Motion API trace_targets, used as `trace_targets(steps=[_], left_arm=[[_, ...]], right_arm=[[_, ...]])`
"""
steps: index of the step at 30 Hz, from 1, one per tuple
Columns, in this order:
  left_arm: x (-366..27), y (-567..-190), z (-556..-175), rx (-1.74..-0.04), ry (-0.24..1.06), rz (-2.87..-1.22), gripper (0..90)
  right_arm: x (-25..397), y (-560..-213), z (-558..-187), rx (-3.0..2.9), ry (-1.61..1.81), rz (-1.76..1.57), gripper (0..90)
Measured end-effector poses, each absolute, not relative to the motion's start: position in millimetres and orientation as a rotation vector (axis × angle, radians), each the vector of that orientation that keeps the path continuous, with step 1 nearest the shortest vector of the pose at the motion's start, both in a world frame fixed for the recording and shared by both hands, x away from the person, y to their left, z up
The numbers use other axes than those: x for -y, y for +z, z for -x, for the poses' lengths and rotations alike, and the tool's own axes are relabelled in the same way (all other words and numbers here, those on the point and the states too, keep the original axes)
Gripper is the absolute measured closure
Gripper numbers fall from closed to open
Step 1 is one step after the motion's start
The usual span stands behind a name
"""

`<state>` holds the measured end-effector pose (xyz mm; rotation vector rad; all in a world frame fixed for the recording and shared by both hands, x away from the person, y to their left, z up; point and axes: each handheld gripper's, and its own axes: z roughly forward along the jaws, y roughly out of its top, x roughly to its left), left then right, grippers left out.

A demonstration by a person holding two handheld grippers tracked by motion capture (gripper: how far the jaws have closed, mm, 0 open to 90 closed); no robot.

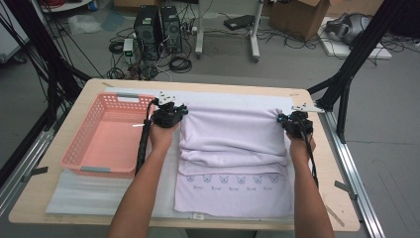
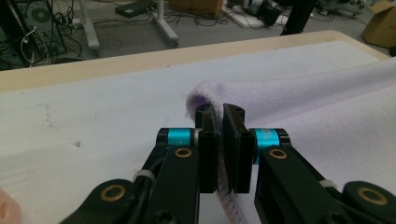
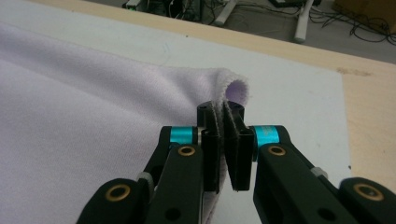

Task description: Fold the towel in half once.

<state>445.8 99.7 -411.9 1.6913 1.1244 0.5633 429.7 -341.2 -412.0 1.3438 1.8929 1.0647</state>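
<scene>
A pale lilac towel (image 1: 233, 148) with a row of small printed faces lies partly folded on the white mat (image 1: 228, 98). My left gripper (image 1: 169, 113) is shut on the towel's far left corner (image 2: 205, 93), the cloth pinched between its jaws. My right gripper (image 1: 296, 120) is shut on the far right corner (image 3: 233, 88), the hem caught between its jaws. The left gripper (image 2: 219, 112) and the right gripper (image 3: 220, 109) both sit at the far fold of the towel, near the table's back edge.
A pink plastic basket (image 1: 79, 148) stands empty at the table's left, close beside my left hand. Black frame posts (image 1: 346, 69) rise at the right back corner. Beyond the table lie computer towers (image 1: 158, 29), cables and cardboard boxes (image 1: 302, 17) on the floor.
</scene>
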Motion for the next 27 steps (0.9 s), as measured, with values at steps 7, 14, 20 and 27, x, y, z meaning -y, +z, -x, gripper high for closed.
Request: trace_targets(steps=[7,14,20,27], left_arm=[[-102.4,-421.0,-449.9,-1.156,0.521,-1.694,83.1],[-99.8,-418.7,-443.3,-1.169,0.396,-1.726,55.9],[-90.8,-405.4,-422.9,-1.103,0.405,-1.712,50.6],[-91.4,-408.6,-389.7,-1.057,0.391,-1.704,59.3]], right_arm=[[332.2,-414.5,-440.8,-1.889,1.026,-1.347,85.6],[334.8,-412.2,-436.8,-1.878,1.078,-1.406,72.2],[339.5,-398.3,-418.6,-1.884,1.096,-1.387,69.2],[347.1,-391.1,-388.0,-1.933,1.097,-1.361,67.8]])
